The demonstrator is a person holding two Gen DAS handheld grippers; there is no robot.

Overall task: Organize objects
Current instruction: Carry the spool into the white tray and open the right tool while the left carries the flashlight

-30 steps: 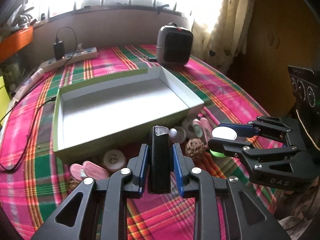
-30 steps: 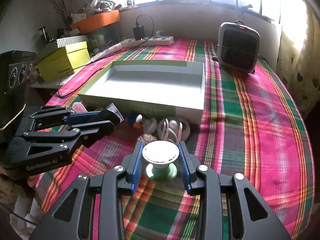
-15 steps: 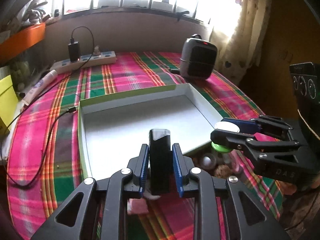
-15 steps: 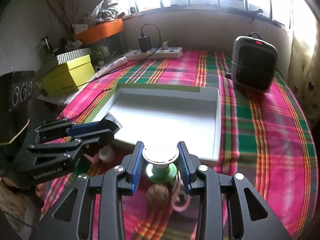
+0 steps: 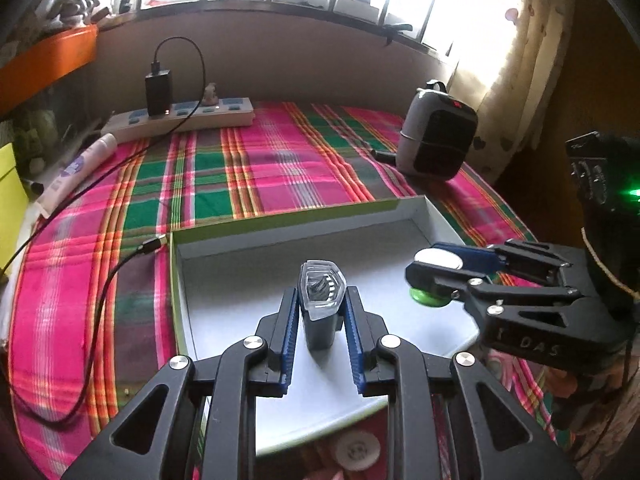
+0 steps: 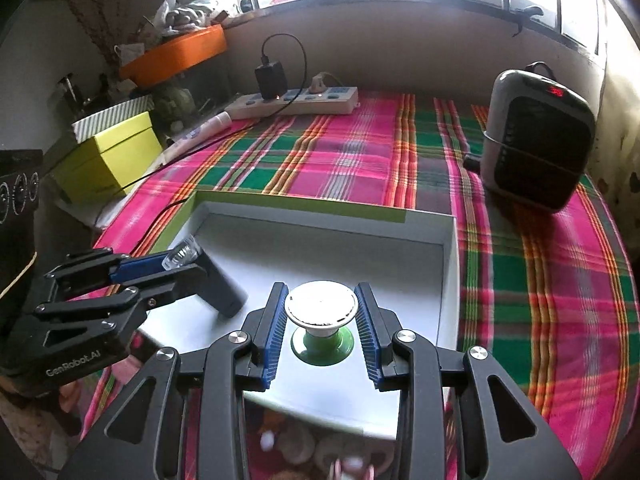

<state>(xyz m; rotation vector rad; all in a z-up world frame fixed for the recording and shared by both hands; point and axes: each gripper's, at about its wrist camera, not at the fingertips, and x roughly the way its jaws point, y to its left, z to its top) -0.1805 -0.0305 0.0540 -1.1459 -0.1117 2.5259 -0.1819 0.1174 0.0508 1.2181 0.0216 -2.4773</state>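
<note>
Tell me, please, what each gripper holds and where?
Left gripper clamps the black device by its sides; right gripper clamps the knob by its white cap.

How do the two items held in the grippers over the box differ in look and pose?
The dark device in the left gripper is a tall, slim block with a clear faceted cap; the suction knob in the right gripper is squat and round, white on top with a green base. The device leans; the knob stands upright. Both are clamped above the white box.

Both loaded grippers crowd the tray [image 5: 440, 216]; its far half lies open.
</note>
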